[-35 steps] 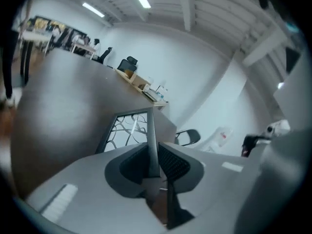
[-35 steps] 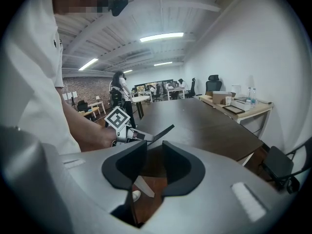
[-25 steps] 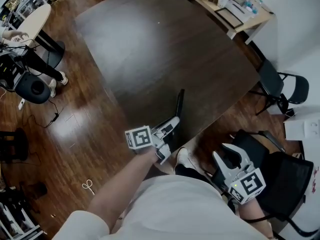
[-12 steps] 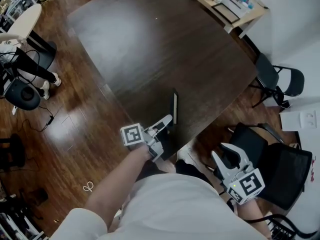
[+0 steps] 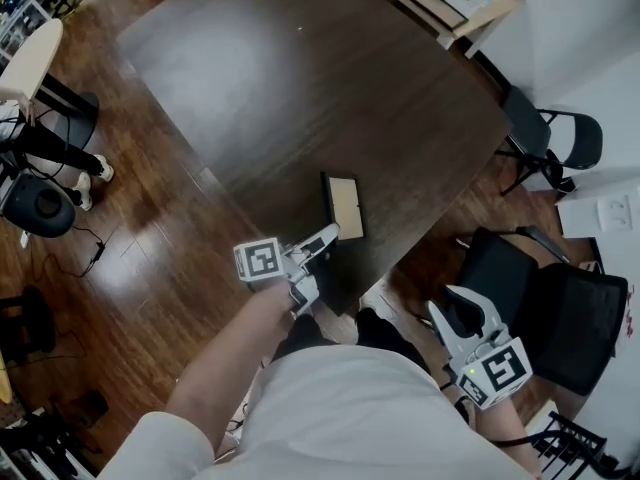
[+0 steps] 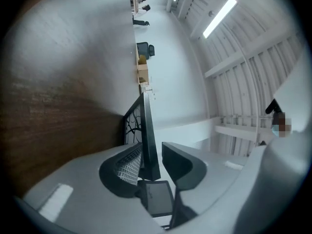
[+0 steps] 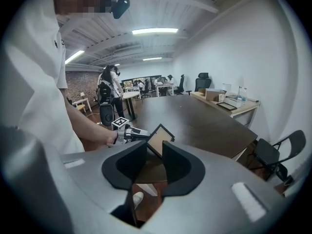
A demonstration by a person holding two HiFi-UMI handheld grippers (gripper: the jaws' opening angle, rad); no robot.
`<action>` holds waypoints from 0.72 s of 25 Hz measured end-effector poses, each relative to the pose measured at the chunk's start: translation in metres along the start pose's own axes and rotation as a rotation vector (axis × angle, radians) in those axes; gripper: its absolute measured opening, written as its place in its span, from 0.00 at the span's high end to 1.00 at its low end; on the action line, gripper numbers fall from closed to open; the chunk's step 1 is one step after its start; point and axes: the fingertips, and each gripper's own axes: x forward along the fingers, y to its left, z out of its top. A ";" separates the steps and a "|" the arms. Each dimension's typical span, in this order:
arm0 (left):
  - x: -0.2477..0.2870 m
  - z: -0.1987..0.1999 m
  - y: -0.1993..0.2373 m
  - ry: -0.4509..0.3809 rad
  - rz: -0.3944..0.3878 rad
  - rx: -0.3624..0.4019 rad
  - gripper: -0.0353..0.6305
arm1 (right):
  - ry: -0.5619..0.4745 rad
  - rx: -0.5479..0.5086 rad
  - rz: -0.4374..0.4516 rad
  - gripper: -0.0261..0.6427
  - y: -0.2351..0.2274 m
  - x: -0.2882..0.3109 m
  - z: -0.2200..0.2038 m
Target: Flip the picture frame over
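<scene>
The picture frame (image 5: pixel 344 204) stands tilted near the front edge of the dark wooden table (image 5: pixel 300 88), its tan back showing. My left gripper (image 5: pixel 325 236) is shut on its near corner. In the left gripper view the frame (image 6: pixel 147 130) runs edge-on between the jaws, pressed to the ribbed left pad, and its black-and-white picture faces the table. In the right gripper view the frame (image 7: pixel 157 141) rises from the left gripper (image 7: pixel 141 135). My right gripper (image 5: pixel 468 316) hangs off the table by my right side, open, with nothing between its fingers (image 7: pixel 154 167).
Two black chairs (image 5: pixel 555 143) (image 5: pixel 540 298) stand off the table's right corner. A light wooden desk (image 5: pixel 450 8) with small items is at the back right. A round pale table (image 5: pixel 25 63) and an office chair (image 5: pixel 35 203) are at the far left, on wood floor.
The frame has turned from edge-on to tilted, so its tan back now shows. My left gripper has shifted a little left with it. The right gripper has stayed put.
</scene>
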 end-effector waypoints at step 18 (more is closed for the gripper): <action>-0.008 -0.002 0.061 0.337 0.747 0.708 0.72 | 0.009 0.060 -0.075 0.81 0.041 -0.010 -0.024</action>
